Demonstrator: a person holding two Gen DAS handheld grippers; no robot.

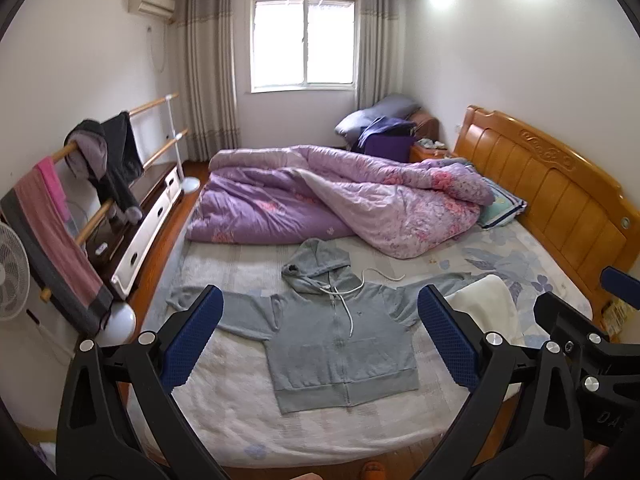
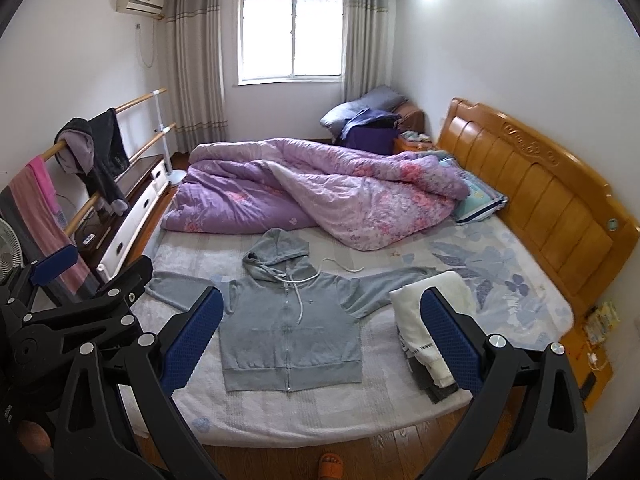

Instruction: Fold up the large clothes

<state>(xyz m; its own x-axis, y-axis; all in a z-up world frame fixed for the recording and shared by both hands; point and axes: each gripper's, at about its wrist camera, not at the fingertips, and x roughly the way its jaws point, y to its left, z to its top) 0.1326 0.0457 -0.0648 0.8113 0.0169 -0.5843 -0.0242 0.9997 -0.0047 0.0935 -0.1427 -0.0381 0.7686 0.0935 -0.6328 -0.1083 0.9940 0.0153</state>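
On bed (image 1: 224,412) | fleecy grey hoodie (image 1: 340,344) flat | seemingly folded white cloth (image 2: 428,312)

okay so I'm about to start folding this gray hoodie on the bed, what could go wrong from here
1. The white drawstring lies loose across the hoodie and bed; it may get trapped in a fold or snag the tongs.
2. The hoodie's right sleeve runs behind the stack of folded clothes; pulling it could topple the stack.
3. The hood lies close to the purple quilt, leaving little room there.

Hoodie's (image 1: 340,344) right sleeve end, seemingly under white stack (image 1: 486,304).
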